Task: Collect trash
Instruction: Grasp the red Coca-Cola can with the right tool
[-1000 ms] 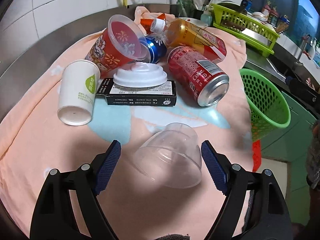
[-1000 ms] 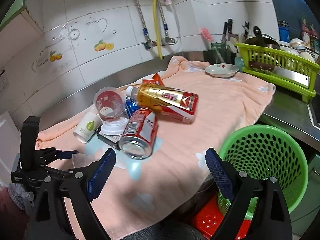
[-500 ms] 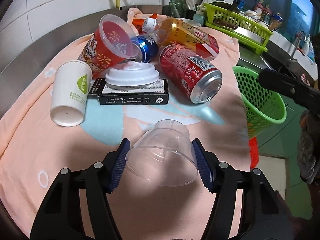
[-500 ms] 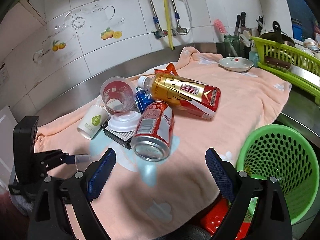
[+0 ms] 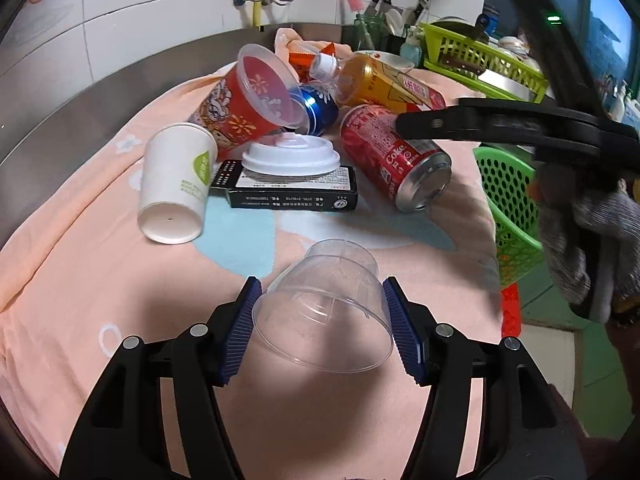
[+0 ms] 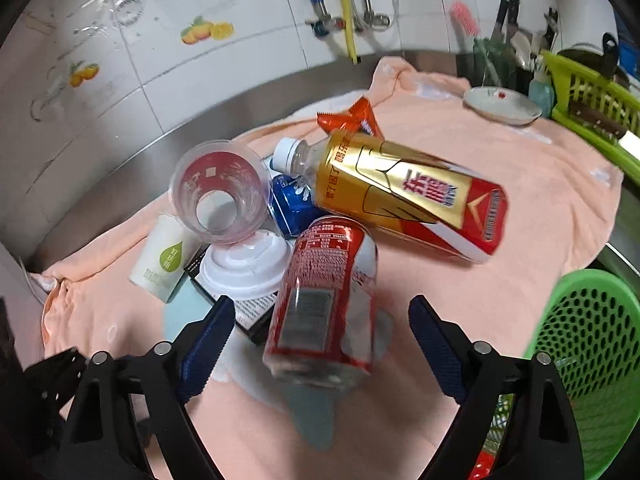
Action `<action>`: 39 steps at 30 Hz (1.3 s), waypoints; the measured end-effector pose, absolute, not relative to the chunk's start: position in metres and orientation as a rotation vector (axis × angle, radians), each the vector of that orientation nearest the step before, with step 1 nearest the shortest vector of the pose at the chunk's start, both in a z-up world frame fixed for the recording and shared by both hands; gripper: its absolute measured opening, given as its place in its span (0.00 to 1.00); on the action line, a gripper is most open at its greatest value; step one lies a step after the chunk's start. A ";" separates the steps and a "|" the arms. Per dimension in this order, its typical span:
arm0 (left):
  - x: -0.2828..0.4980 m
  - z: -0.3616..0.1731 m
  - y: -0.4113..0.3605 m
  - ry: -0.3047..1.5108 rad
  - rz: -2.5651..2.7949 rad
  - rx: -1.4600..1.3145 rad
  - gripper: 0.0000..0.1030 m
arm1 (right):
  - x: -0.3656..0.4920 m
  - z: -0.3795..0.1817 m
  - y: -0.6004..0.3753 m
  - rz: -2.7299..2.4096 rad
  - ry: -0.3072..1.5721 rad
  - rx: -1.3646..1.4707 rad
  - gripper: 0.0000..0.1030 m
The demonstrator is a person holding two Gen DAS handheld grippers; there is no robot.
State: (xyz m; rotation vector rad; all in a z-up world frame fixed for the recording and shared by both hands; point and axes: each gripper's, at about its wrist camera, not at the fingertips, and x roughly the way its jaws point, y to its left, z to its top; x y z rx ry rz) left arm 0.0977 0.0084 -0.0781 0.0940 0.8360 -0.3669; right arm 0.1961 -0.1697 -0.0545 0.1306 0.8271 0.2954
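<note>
A second ago the left tool [image 5: 322,330] stood wide around the clear plastic cup [image 5: 326,312] lying on the towel-covered tabletop [image 5: 80,280]; now its pads grip the cup. The right tool [image 6: 322,342], still apart and narrowing, has swung over the red cola can [image 6: 324,296], the green basket [image 6: 592,344] just beside.

On its side at the near edge of the trash pile, the red cola can [image 6: 324,296] lies before a gold bottle [image 6: 404,196], blue can [image 6: 290,206], red-printed cup [image 6: 220,192], white lid [image 6: 244,264], black box [image 5: 288,192], paper cup [image 5: 176,188]; nearer, a clear cup [image 5: 324,316].
</note>
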 end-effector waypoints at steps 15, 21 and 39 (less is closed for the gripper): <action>0.094 -0.072 0.025 0.822 -0.349 0.053 0.60 | 0.238 -0.089 -0.159 0.264 0.965 0.158 0.64; 0.096 -0.071 0.027 0.824 -0.341 0.050 0.60 | 0.230 -0.089 -0.162 0.286 0.953 0.185 0.63; 0.101 -0.065 0.015 0.819 -0.345 0.060 0.60 | 0.188 -0.089 -0.170 0.371 0.950 0.236 0.63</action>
